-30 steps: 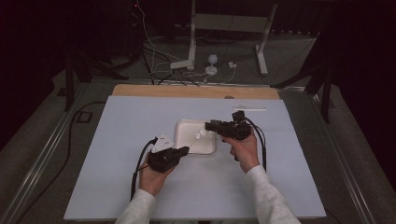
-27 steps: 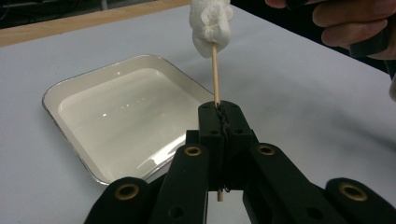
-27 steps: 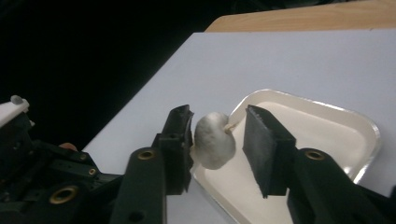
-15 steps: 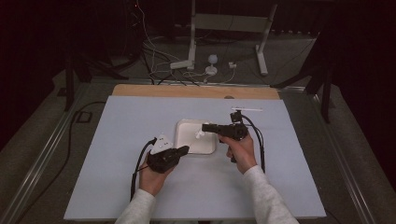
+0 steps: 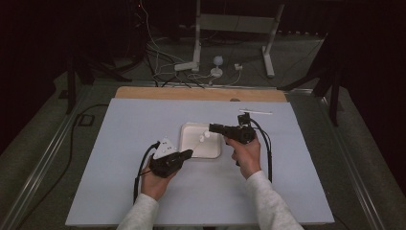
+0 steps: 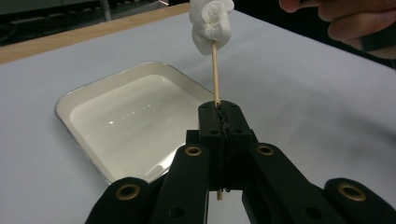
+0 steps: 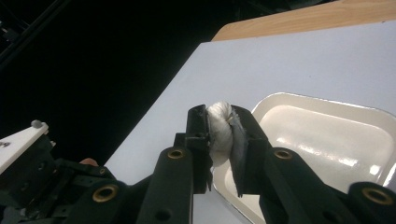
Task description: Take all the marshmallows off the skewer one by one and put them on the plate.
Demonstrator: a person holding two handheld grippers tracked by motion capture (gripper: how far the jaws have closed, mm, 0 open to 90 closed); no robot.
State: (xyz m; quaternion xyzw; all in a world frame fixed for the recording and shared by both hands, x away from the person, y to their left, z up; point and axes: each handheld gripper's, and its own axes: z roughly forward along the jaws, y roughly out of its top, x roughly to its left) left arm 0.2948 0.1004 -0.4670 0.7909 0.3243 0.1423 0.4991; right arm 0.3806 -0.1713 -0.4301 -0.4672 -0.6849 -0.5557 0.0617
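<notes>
A white marshmallow (image 6: 211,23) sits on the top end of a thin wooden skewer (image 6: 215,79). My left gripper (image 6: 219,109) is shut on the skewer's lower part and holds it upright beside a white tray (image 6: 116,121). My right gripper (image 7: 219,116) has just been closing and its jaws now press on the marshmallow (image 7: 219,128) from both sides. In the high view the left gripper (image 5: 190,153) is at the tray's (image 5: 191,129) near left corner. The right gripper (image 5: 210,128) reaches in from the right, above the tray, to the marshmallow (image 5: 206,137).
The tray rests mid-table on a pale blue mat (image 5: 119,143). A wooden strip (image 5: 201,93) runs along the far edge. A thin white stick (image 5: 256,112) lies at the back right. Black cables (image 5: 140,167) trail from both grippers.
Both hands keep their places. The right gripper's jaws have drawn in around the marshmallow on the skewer.
</notes>
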